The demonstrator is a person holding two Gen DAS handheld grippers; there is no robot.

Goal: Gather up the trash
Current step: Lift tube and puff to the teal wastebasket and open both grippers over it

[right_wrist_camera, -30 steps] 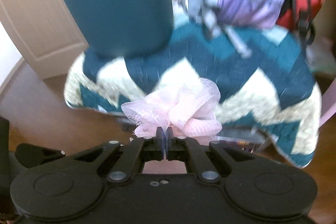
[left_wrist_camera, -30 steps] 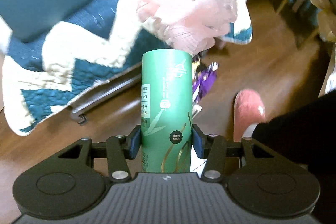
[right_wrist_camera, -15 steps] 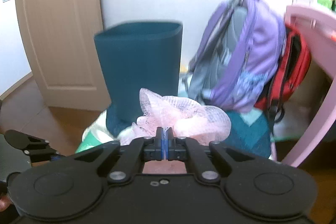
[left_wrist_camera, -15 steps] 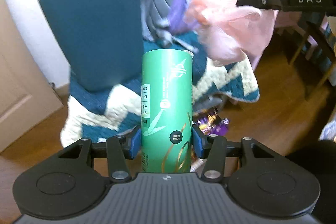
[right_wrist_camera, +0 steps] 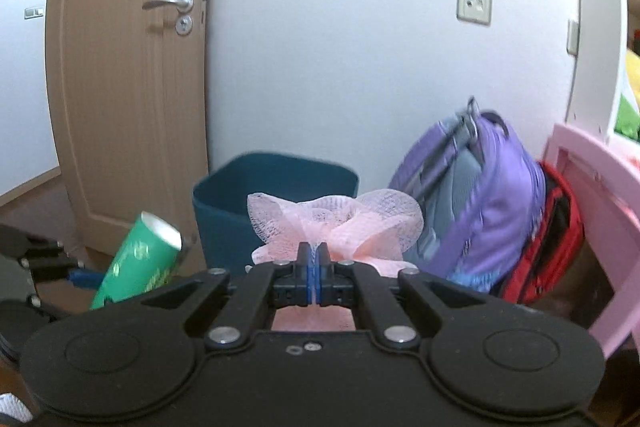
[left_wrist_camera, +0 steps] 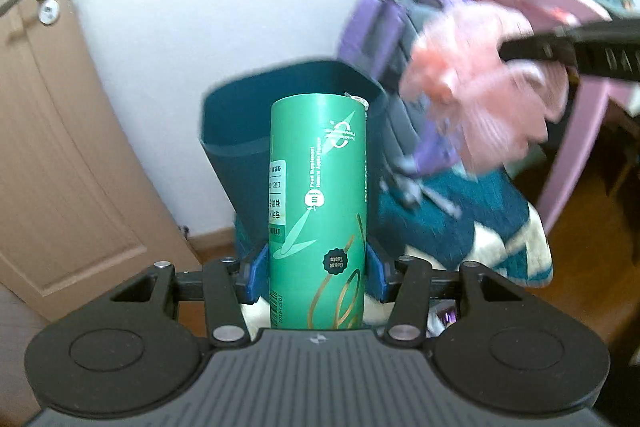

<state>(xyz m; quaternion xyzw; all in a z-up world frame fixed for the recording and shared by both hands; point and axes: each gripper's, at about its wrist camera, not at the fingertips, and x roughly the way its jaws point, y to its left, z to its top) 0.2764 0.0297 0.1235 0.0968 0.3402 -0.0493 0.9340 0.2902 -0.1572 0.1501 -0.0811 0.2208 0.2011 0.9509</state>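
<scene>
My left gripper (left_wrist_camera: 316,273) is shut on a tall green tube (left_wrist_camera: 318,211), held upright in front of a dark teal bin (left_wrist_camera: 236,131) by the white wall. The tube also shows in the right wrist view (right_wrist_camera: 136,263), tilted, at the lower left. My right gripper (right_wrist_camera: 313,267) is shut on a pink mesh puff (right_wrist_camera: 340,223), held just before the bin (right_wrist_camera: 224,203). In the left wrist view the puff (left_wrist_camera: 480,99) hangs blurred at the upper right, right of the bin's rim.
A purple backpack (right_wrist_camera: 492,199) and a red bag (right_wrist_camera: 556,231) lean against the wall right of the bin. A pink chair (right_wrist_camera: 592,195) stands at the far right. A wooden door (right_wrist_camera: 128,67) is left of the bin. A teal and white quilt (left_wrist_camera: 492,231) lies below.
Both grippers have risen from the floor and quilt and now face the wall, with the bin's open rim in view. The tube and the puff stay gripped.
</scene>
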